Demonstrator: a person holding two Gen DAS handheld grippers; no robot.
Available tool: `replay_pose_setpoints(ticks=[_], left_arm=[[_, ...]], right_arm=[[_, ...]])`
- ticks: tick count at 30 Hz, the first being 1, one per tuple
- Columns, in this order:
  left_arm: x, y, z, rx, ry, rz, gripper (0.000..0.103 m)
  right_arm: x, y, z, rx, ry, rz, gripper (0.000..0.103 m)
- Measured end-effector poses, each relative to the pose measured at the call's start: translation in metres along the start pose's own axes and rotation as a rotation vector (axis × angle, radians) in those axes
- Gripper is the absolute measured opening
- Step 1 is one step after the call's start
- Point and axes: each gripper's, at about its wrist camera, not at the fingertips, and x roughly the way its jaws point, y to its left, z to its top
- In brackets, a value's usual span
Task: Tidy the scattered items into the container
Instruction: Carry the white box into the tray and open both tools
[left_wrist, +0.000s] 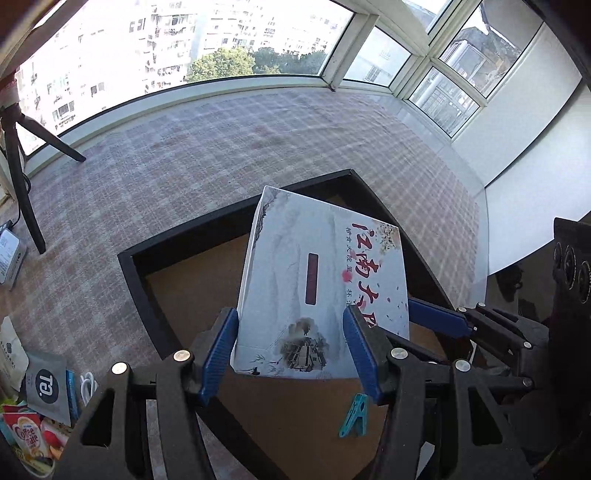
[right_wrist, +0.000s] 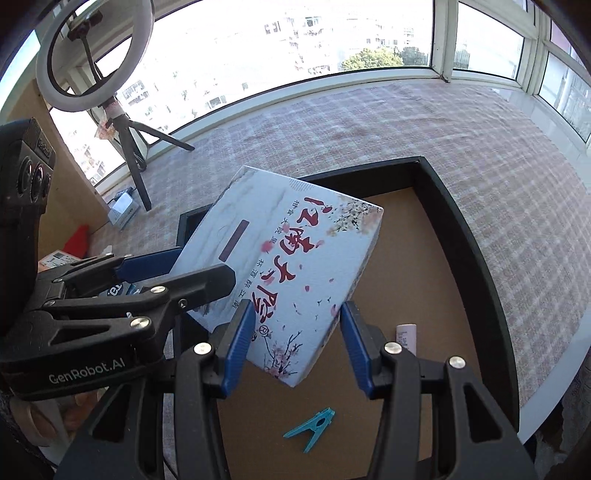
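Box held up over the black tray.
Left gripper and right gripper jaws both squeeze it; a blue peg lies in the tray.

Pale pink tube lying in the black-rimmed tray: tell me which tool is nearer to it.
Right. The right tool grips the printed white cardboard box at the end beside the pale pink tube; the left tool grips its opposite end, farther away.
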Motion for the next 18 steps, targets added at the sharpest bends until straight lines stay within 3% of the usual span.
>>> replay_pose_setpoints(ticks=[7,18], left_arm=[[0.006,-0.021,0.003,0.043,-0.01,0.046,0.055],[-0.024,0.033,-0.013,-0.022,-0.027,0.106,0.055]], right_arm=[[-0.008,-0.02,-0.003,0.007,-0.037,-0.062,0.048],[-0.005,0.009,-0.004,-0.039,-0.035,-0.018,0.048]])
